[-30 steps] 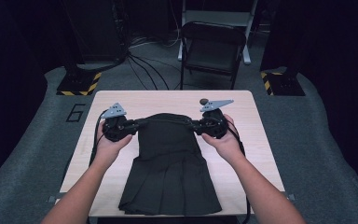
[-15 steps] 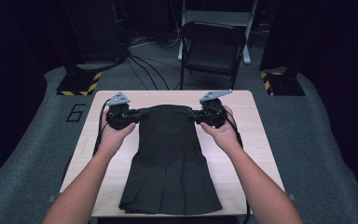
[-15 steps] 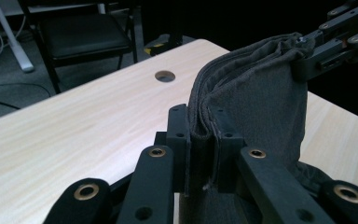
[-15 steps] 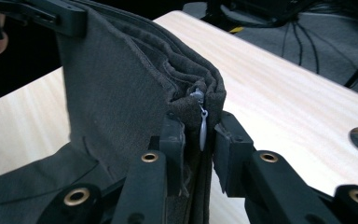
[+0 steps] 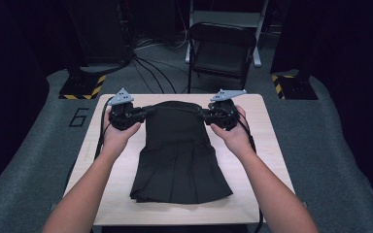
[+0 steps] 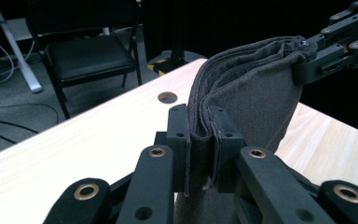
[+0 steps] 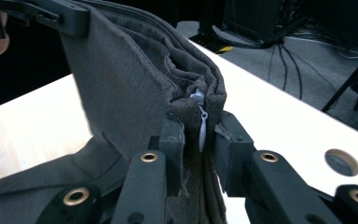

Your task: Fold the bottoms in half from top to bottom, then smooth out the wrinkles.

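On the light wooden table (image 5: 272, 160) lies a dark pleated skirt (image 5: 179, 165), its hem toward the person and its waistband lifted off the far end. Beyond the table stands a dark folding chair (image 5: 221, 51) on the grey floor. The left gripper (image 5: 143, 112) is clamped on the left end of the waistband, cloth pinched flat between its pads (image 6: 221, 140). The right gripper (image 5: 201, 114) is clamped on the right end, where a small pale zipper pull (image 7: 202, 122) hangs between its jaws. The waistband stretches between the two grippers. A round hole (image 6: 167, 97) sits in the tabletop near the far edge.
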Motion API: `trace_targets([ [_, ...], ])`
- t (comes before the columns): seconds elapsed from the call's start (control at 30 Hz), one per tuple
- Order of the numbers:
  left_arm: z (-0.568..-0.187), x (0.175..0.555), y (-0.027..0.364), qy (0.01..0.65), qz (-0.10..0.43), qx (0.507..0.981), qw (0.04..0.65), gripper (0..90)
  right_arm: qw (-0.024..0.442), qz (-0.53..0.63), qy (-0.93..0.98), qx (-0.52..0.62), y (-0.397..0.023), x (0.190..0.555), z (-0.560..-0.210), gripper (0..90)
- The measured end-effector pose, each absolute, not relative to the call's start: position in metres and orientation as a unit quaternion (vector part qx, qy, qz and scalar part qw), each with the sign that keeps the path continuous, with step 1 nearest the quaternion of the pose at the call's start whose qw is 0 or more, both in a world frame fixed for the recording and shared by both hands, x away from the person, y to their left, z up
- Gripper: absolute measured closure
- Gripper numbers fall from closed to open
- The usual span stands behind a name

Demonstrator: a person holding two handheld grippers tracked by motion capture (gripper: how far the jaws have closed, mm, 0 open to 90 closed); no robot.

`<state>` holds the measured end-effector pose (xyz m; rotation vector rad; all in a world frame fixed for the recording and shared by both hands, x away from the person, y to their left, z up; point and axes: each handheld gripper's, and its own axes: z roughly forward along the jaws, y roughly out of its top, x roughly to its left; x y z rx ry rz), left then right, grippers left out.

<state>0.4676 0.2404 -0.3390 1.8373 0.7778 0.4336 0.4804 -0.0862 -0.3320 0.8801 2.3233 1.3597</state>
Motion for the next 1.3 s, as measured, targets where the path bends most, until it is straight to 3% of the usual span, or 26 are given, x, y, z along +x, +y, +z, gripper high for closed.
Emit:
trace_targets([
  [0.37, -0.361, 0.447, 0.248, 0.31, 0.158, 0.776, 0.526, 80.4, 0.128, 0.472, 0.825, 0.285, -0.089, 0.456, -0.352, 74.1],
  [1.3, -0.371, 0.41, 0.248, 0.281, 0.136, 0.786, 0.533, 80.4, 0.099, 0.474, 0.834, 0.266, -0.101, 0.423, -0.364, 74.2],
])
